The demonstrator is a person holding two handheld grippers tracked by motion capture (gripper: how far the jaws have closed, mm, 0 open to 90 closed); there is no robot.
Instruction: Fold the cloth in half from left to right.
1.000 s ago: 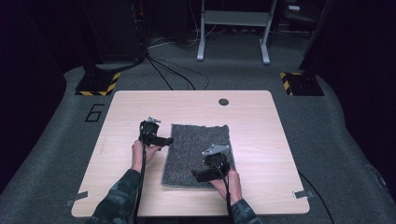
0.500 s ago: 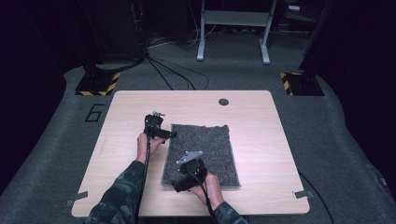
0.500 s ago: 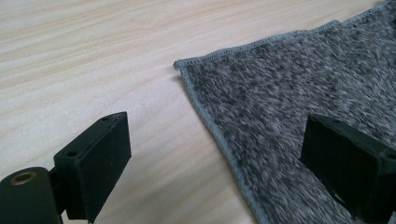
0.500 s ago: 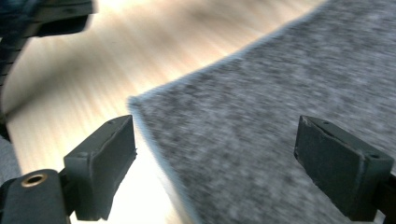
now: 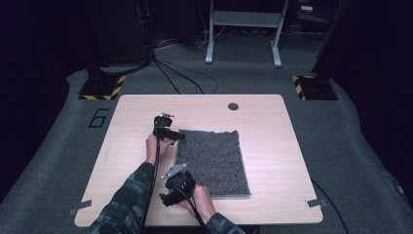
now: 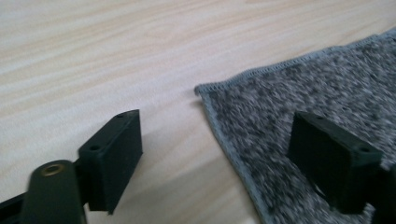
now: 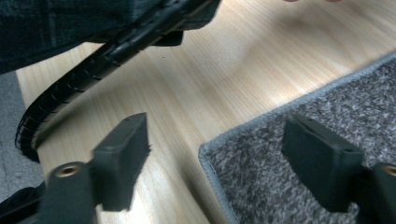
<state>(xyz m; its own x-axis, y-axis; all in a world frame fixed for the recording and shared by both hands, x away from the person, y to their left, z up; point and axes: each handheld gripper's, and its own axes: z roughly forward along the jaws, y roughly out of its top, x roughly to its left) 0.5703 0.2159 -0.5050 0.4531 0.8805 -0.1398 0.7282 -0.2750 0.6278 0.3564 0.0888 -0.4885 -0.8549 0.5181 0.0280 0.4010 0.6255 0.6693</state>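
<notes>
Since a second ago, the right gripper has slid from the mat's near right to its near-left corner; both grippers' jaws have just been closing, each astride a corner, not yet pinching. One mat lies mid-table. Left gripper straddles the far-left corner.

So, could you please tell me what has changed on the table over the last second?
The right gripper has slid leftward along the grey cloth's near edge, from its near-right area to the near-left corner, which it now straddles. The left gripper has shifted slightly to the far-left corner. Both grippers' jaws have just been closing, but neither pinches the cloth yet. The cloth lies flat on the table as before.
</notes>
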